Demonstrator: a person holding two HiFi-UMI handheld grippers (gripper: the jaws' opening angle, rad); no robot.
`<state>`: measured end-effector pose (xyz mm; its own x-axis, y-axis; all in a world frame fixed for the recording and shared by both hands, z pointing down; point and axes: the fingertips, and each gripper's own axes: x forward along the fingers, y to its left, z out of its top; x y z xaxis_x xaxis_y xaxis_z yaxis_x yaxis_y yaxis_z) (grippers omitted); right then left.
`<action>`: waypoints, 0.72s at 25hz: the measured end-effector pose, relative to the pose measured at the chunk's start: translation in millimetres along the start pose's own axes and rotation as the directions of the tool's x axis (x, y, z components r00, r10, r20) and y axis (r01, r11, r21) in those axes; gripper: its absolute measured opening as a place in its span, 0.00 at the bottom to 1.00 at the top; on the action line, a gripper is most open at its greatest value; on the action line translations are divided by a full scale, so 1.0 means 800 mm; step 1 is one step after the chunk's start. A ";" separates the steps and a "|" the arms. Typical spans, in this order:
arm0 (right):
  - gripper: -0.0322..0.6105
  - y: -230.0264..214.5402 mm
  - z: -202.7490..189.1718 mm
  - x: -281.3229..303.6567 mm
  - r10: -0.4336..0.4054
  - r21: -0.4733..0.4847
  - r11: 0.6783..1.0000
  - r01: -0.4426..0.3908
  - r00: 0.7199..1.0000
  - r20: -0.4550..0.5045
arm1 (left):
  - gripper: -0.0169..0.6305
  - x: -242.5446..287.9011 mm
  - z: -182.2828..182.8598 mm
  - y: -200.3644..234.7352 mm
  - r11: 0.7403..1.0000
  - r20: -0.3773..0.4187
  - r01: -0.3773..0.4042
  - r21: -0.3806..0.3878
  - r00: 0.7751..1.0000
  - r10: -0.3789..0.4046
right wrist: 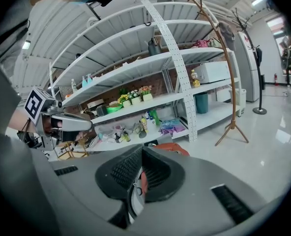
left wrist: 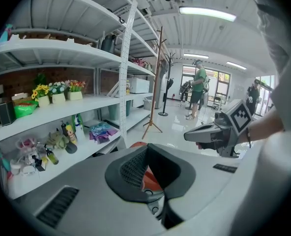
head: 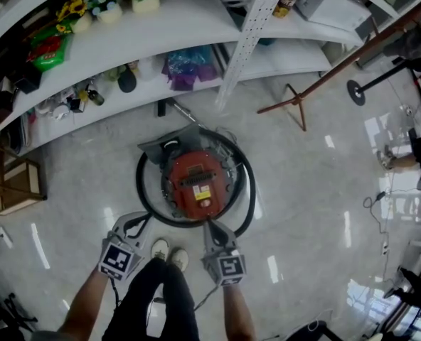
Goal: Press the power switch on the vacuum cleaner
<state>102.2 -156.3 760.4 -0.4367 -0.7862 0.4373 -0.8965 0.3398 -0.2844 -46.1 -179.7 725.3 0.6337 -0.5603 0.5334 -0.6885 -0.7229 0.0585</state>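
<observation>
A round red vacuum cleaner (head: 196, 180) stands on the grey floor, with its black hose (head: 247, 190) coiled round it. Its yellow label faces up. My right gripper (head: 210, 224) is shut on nothing, with its tip just above the vacuum's near edge. My left gripper (head: 134, 224), also shut and empty, hangs to the left of the hose, clear of it. In the left gripper view the jaws (left wrist: 153, 181) stand together, and the red body (left wrist: 138, 144) shows beyond them. The right gripper view has the red top (right wrist: 177, 150) just past its closed jaws (right wrist: 138, 181).
White shelves (head: 111, 45) with flowers, bottles and bags run behind the vacuum. A wooden coat stand (head: 296, 101) leans at the right and a wooden crate (head: 11, 187) sits at the left. The person's shoes (head: 169, 251) are just behind the grippers. Cables lie at the far right (head: 385, 204).
</observation>
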 end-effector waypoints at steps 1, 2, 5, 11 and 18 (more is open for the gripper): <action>0.07 -0.001 -0.005 0.003 0.002 0.003 1.000 -0.002 1.000 -0.002 | 0.04 0.003 -0.005 0.000 1.000 -0.002 0.001 -0.001 1.000 -0.001; 0.07 -0.002 -0.010 0.006 0.005 0.003 1.000 -0.005 1.000 -0.003 | 0.04 0.006 -0.010 0.001 1.000 -0.003 0.001 -0.004 1.000 -0.001; 0.07 -0.006 -0.026 0.015 0.009 0.005 1.000 -0.009 1.000 -0.009 | 0.04 0.014 -0.026 0.002 1.000 -0.011 0.002 -0.011 1.000 -0.002; 0.07 -0.022 -0.054 0.036 0.000 -0.007 1.000 0.000 1.000 -0.011 | 0.04 0.032 -0.055 0.004 1.000 -0.025 0.005 -0.019 1.000 -0.006; 0.07 -0.035 -0.078 0.057 0.000 0.002 1.000 0.001 1.000 -0.019 | 0.04 0.048 -0.080 0.010 0.999 -0.035 0.003 -0.032 0.999 -0.004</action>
<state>103.0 -169.5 841.4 -0.4376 -0.7764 0.4536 -0.8965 0.3382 -0.2860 -50.0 -181.3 800.3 0.6236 -0.5429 0.5625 -0.6978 -0.7110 0.0872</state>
